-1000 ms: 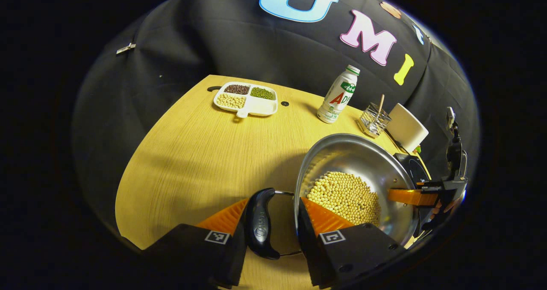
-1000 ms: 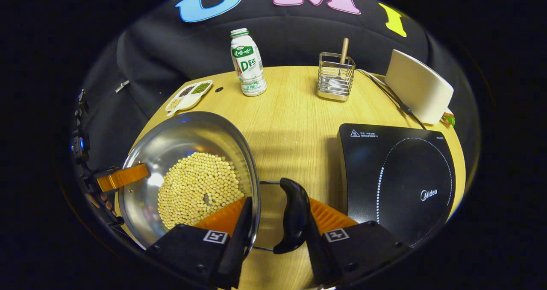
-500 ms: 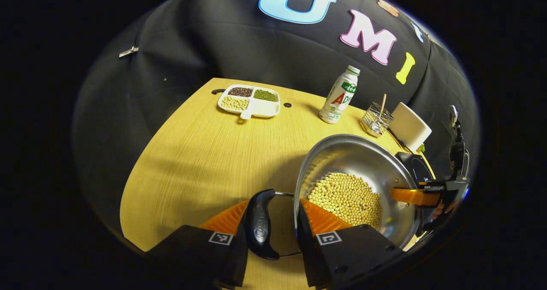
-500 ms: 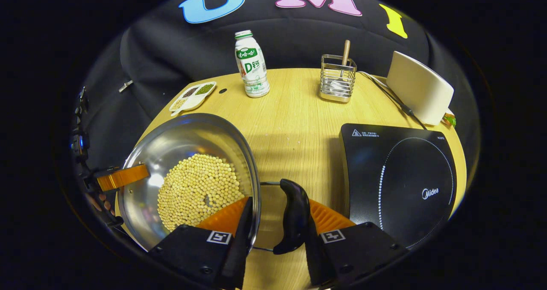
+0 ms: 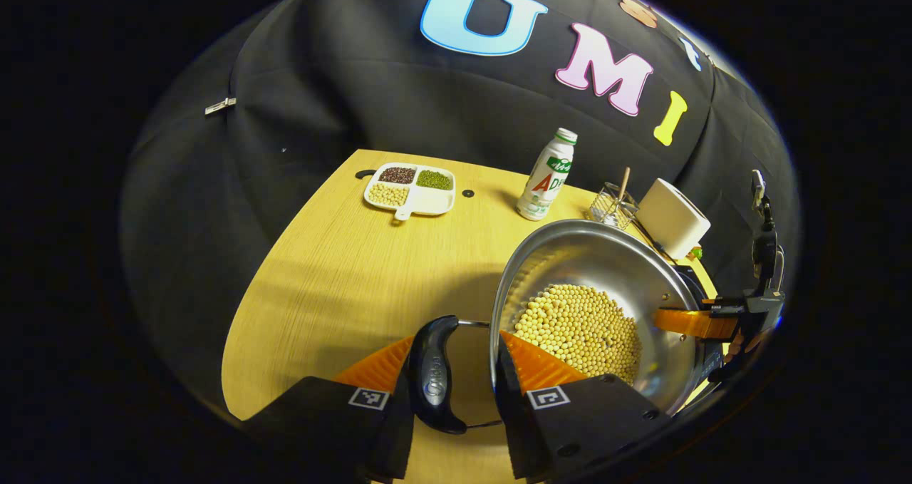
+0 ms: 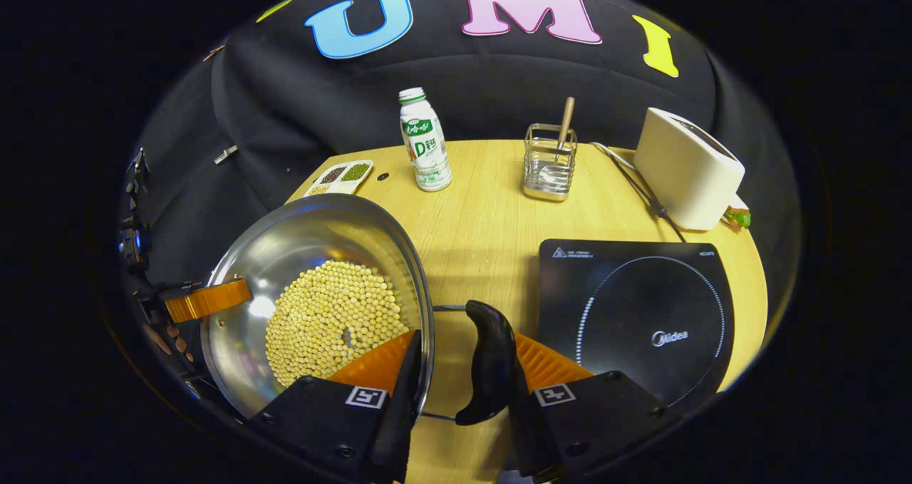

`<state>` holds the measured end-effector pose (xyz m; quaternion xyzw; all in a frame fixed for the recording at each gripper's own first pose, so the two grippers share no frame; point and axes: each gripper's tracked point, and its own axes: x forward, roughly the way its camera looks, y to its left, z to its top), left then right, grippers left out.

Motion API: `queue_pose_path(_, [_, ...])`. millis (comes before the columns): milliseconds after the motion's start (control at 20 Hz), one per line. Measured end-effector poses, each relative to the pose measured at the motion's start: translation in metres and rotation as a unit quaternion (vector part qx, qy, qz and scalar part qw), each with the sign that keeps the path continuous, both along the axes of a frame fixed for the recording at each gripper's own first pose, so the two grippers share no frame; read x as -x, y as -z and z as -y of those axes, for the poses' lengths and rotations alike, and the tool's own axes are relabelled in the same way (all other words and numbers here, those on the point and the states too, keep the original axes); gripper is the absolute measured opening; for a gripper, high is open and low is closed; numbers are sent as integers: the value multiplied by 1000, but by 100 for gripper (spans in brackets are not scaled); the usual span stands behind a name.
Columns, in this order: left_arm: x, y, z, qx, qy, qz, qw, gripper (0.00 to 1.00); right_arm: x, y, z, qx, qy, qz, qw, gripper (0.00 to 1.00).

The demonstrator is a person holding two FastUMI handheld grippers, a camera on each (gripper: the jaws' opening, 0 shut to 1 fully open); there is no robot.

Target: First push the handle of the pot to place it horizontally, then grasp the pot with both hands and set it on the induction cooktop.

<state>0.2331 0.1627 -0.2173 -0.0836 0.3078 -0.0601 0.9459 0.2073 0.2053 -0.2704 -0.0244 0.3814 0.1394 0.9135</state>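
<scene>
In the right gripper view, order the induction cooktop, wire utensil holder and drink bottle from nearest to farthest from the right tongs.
1. Induction cooktop: just right of the right tongs.
2. Wire utensil holder: far edge of the table, ahead, slightly right.
3. Drink bottle: far edge too, slightly left; too close to the holder to call.

Cooktop top: the induction cooktop (image 6: 634, 320) lies bare, nothing standing on it
Gap: an open strip of surface (image 6: 484, 242) runs between the pot (image 6: 313, 306) and the cooktop
Far edge: bottle (image 6: 425, 142), wire holder (image 6: 547, 162) and toaster (image 6: 687, 167) stand in a row, well clear of the gap; a cord runs beside the toaster
Left side: broad bare surface; divided tray (image 5: 411, 188) at the far edge
</scene>
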Motion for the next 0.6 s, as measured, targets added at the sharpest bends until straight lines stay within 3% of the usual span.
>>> queue_pose_path(350, [10, -28, 58, 2, 11, 1, 1000, 55, 4, -36, 54, -6, 12, 3, 1000, 60])
queue_pose_path(400, [10, -30, 67, 3, 12, 1, 1000, 55, 4, -41, 62, -7, 13, 5, 1000, 55])
queue_pose_path(450, [11, -33, 75, 3, 13, 2, 1000, 55, 4, -45, 70, -8, 13, 6, 1000, 60])
queue_pose_path(600, [13, -39, 99, 8, 13, 0, 1000, 55, 2, -55, 93, -9, 17, 9, 1000, 60])
